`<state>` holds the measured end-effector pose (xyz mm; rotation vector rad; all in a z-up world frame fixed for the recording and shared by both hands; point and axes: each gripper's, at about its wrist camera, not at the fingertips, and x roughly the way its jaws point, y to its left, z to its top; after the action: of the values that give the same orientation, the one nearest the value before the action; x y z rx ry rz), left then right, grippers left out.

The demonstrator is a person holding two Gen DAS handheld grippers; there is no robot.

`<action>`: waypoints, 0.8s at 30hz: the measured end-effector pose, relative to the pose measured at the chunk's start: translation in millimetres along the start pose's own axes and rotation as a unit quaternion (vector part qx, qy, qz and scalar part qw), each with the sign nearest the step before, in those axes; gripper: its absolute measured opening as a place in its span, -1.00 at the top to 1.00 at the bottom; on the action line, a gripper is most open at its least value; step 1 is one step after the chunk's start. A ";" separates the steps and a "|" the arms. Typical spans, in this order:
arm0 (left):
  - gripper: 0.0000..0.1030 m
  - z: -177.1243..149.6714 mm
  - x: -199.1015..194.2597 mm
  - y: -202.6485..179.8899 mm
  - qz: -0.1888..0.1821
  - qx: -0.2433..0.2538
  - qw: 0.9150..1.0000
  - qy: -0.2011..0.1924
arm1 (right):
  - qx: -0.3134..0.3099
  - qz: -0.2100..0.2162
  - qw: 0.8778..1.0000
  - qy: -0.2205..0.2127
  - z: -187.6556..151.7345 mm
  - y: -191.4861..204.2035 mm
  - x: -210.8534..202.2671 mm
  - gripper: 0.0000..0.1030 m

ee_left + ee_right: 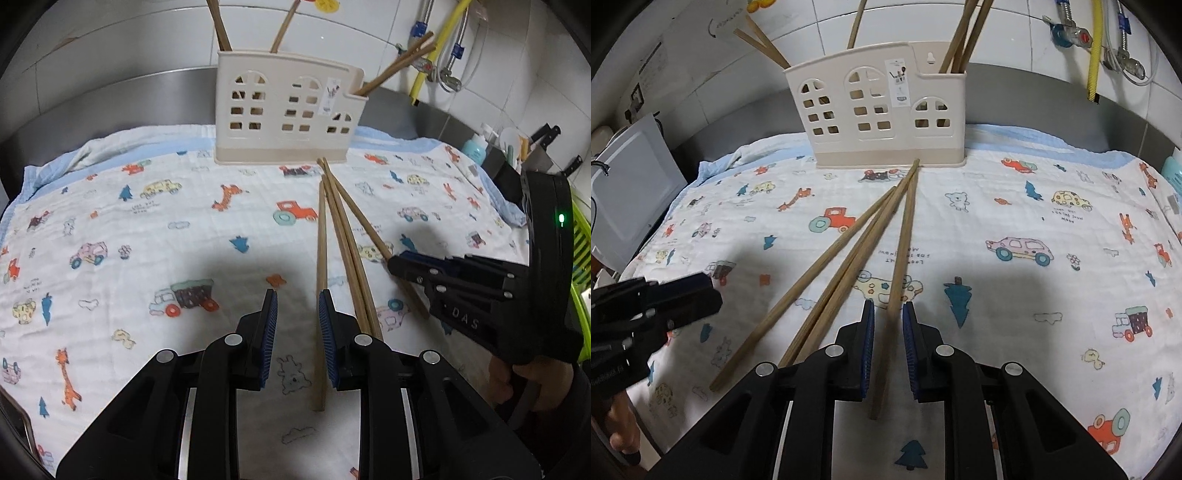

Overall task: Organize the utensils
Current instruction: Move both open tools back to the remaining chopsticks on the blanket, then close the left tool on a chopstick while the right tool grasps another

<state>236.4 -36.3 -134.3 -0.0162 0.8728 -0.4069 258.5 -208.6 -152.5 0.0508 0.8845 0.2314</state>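
Observation:
Several wooden chopsticks [345,236] [849,254] lie fanned on a cartoon-print cloth [147,229] [1015,206], tips toward a cream house-shaped holder [284,110] [882,110] that has more chopsticks standing in it. My left gripper [297,301] hangs low over the cloth, jaws narrowly apart. The leftmost chopstick [321,240] runs beside its right pad, untouched as far as I can see. My right gripper [888,308] straddles the rightmost chopstick [903,236] with a small gap on each side. Each gripper shows in the other's view: the right gripper [399,264], the left gripper [709,293].
A steel backsplash and tiled wall with pipes [448,44] rise behind the holder. Knives [550,134], a teal bottle [474,147] and a green rack [580,258] stand to the right of the cloth. A white appliance [631,184] sits at the left.

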 end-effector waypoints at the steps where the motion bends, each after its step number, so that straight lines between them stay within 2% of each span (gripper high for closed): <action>1: 0.54 -0.9 1.7 -1.1 -0.001 0.001 1.000 0.003 | 0.001 0.000 1.000 0.002 0.0 -0.6 1.0 0.71; 13: 0.54 -8.1 17.8 -10.4 -0.013 0.009 1.000 0.023 | -0.009 -0.012 1.000 0.006 -2.7 0.4 5.7 0.84; 24: 0.55 -7.2 31.1 -13.6 -0.011 0.012 0.999 0.036 | 0.003 -0.010 1.000 0.003 -6.5 -14.1 -4.1 0.86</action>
<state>244.1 -58.8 -159.5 0.0105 0.9403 -0.4413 253.5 -223.5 -155.4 0.0472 0.8904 0.2102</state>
